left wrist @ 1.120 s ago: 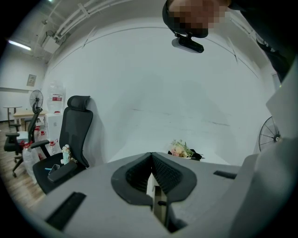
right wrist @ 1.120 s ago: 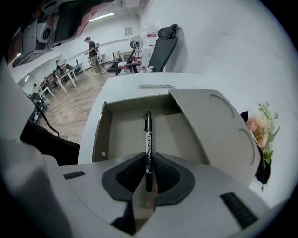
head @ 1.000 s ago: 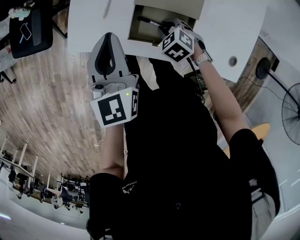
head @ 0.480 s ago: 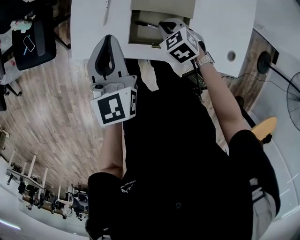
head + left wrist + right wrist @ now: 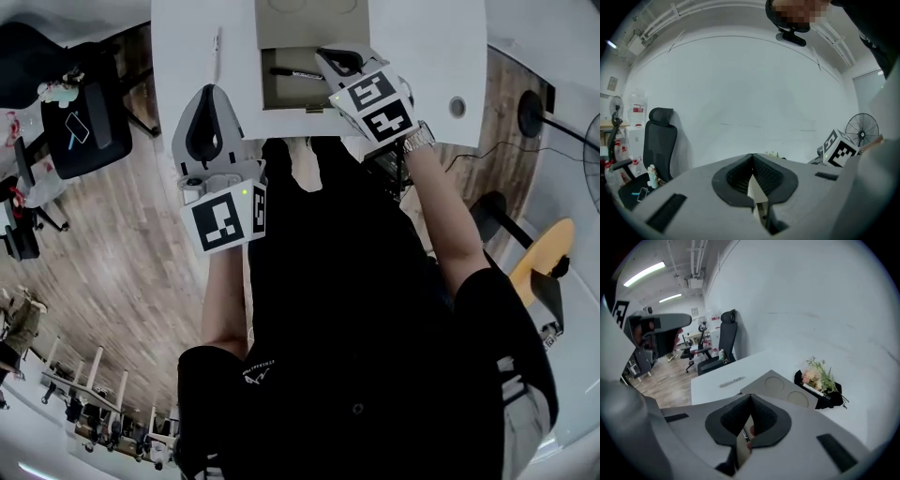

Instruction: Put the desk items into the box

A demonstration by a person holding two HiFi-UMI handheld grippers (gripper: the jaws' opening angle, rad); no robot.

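Right claw (image 5: 339,58) just snapped together on nothing, at the box (image 5: 281,94); left claw (image 5: 210,92) pinched shut, empty too. Boxed pen (image 5: 295,73) inside, loose pen (image 5: 217,42) left of it on tabletop (image 5: 178,56). Risk: rolling it off with closed jaws.

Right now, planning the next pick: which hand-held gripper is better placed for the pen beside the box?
Probably left: the left hand-held gripper points toward the pen left of the box; the right hand-held gripper is at its right edge.
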